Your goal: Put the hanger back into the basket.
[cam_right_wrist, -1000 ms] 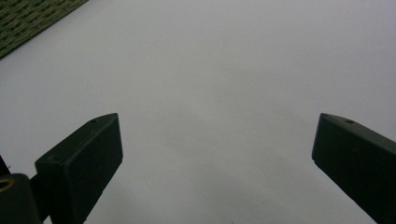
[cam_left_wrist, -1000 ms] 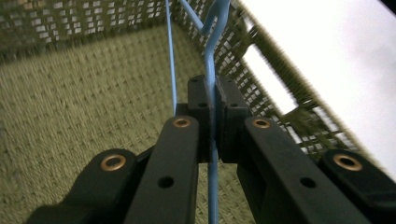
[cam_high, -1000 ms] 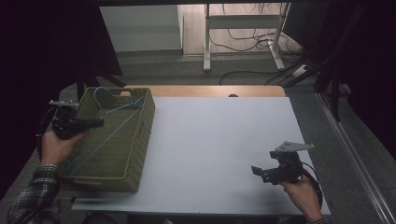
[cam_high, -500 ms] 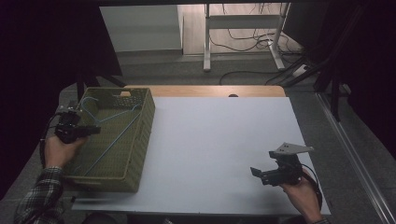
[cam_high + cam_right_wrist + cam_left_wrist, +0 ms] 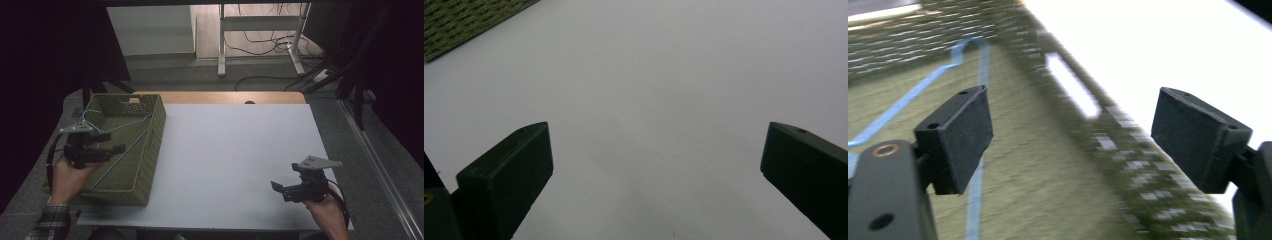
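An olive woven basket [image 5: 150, 145] stands on the left part of the white table [image 5: 235, 150]. A light blue wire hanger [image 5: 117, 131] lies inside it, its hook toward the far left corner; the left gripper view also has the hanger [image 5: 975, 190] on the basket floor. My left gripper [image 5: 120, 148] hovers over the basket's near left part, open, with nothing between its jaws [image 5: 1073, 145]. My right gripper [image 5: 275, 186] is held low over the table's near right, open and empty, pointing left across the bare surface [image 5: 656, 165].
The basket wall [image 5: 1128, 150] has a slot handle and a corner of the basket [image 5: 454, 20] lies far off to the upper left in the right gripper view. A wooden strip [image 5: 225, 97] edges the table's far side. Beyond it stand a metal desk frame [image 5: 260, 40] and floor cables.
My left gripper has moved toward me and a little right, from the basket's far left rim to above its near left part. The right gripper has barely shifted.
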### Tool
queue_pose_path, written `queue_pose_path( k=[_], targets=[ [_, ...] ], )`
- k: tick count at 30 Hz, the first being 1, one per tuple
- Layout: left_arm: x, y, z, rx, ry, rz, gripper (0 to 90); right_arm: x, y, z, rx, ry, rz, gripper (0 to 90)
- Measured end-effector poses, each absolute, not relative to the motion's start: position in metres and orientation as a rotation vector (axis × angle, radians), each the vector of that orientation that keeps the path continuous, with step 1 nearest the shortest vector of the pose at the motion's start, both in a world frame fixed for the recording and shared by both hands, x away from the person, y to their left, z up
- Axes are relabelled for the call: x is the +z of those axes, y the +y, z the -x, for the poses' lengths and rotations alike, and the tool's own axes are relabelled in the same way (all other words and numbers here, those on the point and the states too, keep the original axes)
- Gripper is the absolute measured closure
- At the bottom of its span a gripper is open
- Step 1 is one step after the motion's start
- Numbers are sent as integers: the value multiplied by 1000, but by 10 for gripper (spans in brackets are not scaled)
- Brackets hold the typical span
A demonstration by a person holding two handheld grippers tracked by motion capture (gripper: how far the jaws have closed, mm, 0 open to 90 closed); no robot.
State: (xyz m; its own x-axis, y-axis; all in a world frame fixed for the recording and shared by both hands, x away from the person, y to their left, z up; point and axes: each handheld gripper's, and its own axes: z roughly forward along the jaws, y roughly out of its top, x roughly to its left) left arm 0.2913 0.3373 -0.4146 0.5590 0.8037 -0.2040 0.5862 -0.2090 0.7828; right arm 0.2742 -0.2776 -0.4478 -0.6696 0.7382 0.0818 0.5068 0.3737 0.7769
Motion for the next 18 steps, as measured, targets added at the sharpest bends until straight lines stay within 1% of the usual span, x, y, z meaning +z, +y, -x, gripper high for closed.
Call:
queue_pose_path(
  k=[2,4,8,14,18],
  targets=[
    [-415,330,-282,288,1100,-1880,170,-448,-279,-274,1187,2357,-1108,1],
    [-418,324,-272,267,1061,-1866,130,-449,-282,-272,1187,2353,-1115,1],
    [-426,310,-250,224,1013,-1845,106,-450,-283,-270,1188,2351,-1119,1],
    [-441,290,-234,258,991,-1897,84,-453,-282,-269,1152,2356,-1098,1],
    [-447,283,-232,283,986,-1922,71,-455,-281,-270,1125,2361,-1088,2]
  ],
)
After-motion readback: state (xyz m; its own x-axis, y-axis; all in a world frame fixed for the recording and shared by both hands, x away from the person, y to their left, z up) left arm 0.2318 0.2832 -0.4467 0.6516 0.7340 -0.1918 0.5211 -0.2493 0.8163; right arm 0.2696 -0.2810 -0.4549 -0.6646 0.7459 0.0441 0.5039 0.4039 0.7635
